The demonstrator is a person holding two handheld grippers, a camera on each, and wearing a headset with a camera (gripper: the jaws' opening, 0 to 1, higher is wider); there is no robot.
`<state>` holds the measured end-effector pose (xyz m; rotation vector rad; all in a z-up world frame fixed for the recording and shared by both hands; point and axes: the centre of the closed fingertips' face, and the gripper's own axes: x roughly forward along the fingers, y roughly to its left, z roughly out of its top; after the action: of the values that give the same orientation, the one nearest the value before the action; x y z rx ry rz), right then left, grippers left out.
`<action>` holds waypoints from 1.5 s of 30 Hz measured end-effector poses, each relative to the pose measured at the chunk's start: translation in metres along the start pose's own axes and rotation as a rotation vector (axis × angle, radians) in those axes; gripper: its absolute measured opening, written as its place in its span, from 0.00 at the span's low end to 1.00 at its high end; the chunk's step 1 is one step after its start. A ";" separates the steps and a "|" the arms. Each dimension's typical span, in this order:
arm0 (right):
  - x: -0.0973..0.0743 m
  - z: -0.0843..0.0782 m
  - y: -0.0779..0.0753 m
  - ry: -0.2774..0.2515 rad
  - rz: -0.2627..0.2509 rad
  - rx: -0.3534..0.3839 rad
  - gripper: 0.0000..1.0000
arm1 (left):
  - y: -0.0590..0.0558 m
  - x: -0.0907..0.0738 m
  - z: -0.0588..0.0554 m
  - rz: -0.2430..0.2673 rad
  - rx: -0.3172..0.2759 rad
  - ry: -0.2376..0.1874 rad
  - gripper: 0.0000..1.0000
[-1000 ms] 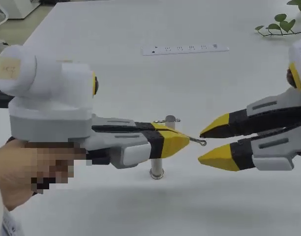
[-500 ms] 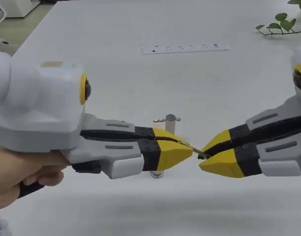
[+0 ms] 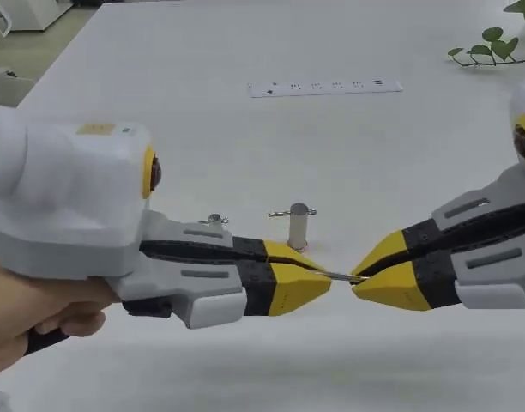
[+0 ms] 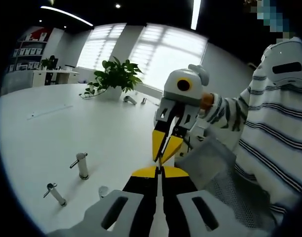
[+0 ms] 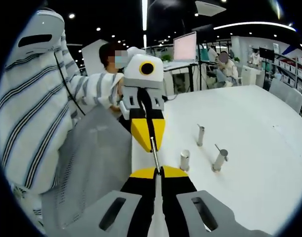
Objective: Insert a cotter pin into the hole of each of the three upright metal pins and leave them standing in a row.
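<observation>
Left hand-held gripper (image 3: 322, 276): I had it clenched on one end of the loose cotter pin (image 3: 341, 276), low over the table (image 3: 202, 146). If it let go before the far side had a firm bite, I judged the wire would drop and skitter off.
Loose cotter pin, risk: it bridged the small gap between the two sets of tips, with both clamped on it. Any pull or twist of one hand against the other could have bent wire that thin, or levered it out of a grip.
Right hand-held gripper (image 3: 359, 279): this was closed on the other end, pinching what looked like a short length. A bite that shallow might have let the wire swivel and reach the hole crooked.
Upright pins, risk: both grippers worked just in front of them, so a careless sweep could have toppled one.
Loose cotter pin, look: it was thin, straight, bright metal. In the right gripper view it was a fine line (image 5: 154, 153) from my jaws to the opposite tips. I could not tell which end carried the loop.
Left fitted pin (image 3: 215, 220): only its top showed above the left hand-held gripper, with a wire loop at its head.
Middle fitted pin (image 3: 298, 227): a short pale cylinder, upright, with a cotter through its head crosswise.
Bare pin (image 5: 184, 159): stubby and upright, it stood near the other two with no wire that I could see.
</observation>
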<state>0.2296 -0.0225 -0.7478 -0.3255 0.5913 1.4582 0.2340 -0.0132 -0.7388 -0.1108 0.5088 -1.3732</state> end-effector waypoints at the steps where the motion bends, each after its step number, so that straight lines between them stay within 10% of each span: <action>1: 0.000 -0.001 0.000 0.007 -0.001 -0.010 0.04 | -0.001 0.001 -0.001 0.001 0.008 0.003 0.00; 32: 0.007 -0.001 0.001 0.048 0.009 -0.058 0.03 | 0.010 -0.002 -0.008 0.050 0.012 0.042 0.01; 45: 0.014 -0.032 -0.018 0.125 -0.047 -0.037 0.03 | 0.035 -0.015 -0.042 0.167 0.003 0.125 0.15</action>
<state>0.2415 -0.0304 -0.7839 -0.4589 0.6541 1.4122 0.2472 0.0180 -0.7851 0.0203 0.6069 -1.2223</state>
